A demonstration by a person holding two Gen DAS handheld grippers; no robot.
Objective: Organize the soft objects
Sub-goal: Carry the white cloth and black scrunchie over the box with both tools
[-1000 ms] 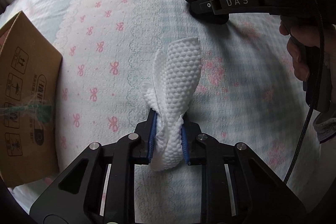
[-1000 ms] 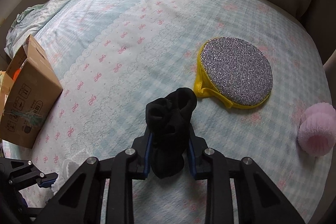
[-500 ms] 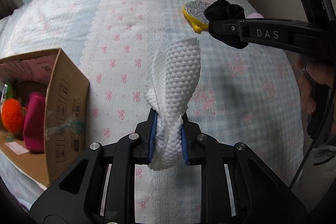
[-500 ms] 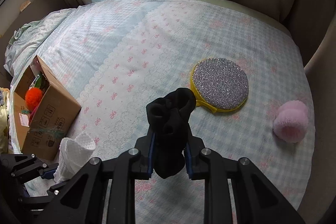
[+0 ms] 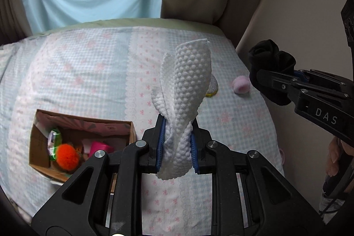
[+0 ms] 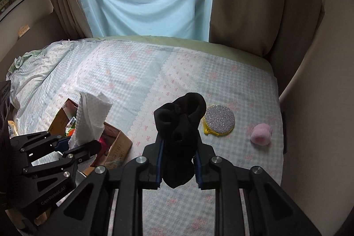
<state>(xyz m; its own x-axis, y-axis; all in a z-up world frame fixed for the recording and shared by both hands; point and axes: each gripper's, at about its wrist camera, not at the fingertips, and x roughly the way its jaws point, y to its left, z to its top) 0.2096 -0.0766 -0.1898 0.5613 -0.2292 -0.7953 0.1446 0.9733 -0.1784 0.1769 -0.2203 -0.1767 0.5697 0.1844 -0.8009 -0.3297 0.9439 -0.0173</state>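
Bedspread (image 6: pixel 124 81), open box (image 5: pixel 130 132), pink pompom (image 6: pixel 261 133)

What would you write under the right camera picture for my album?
Right tongs squeeze a black sock above the bed.

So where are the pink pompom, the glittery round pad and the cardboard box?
pink pompom (image 6: pixel 261 133), right wrist view, its fluffy middle
glittery round pad (image 6: pixel 219 118), right wrist view, silver face
cardboard box (image 5: pixel 130 132), left wrist view, right wall
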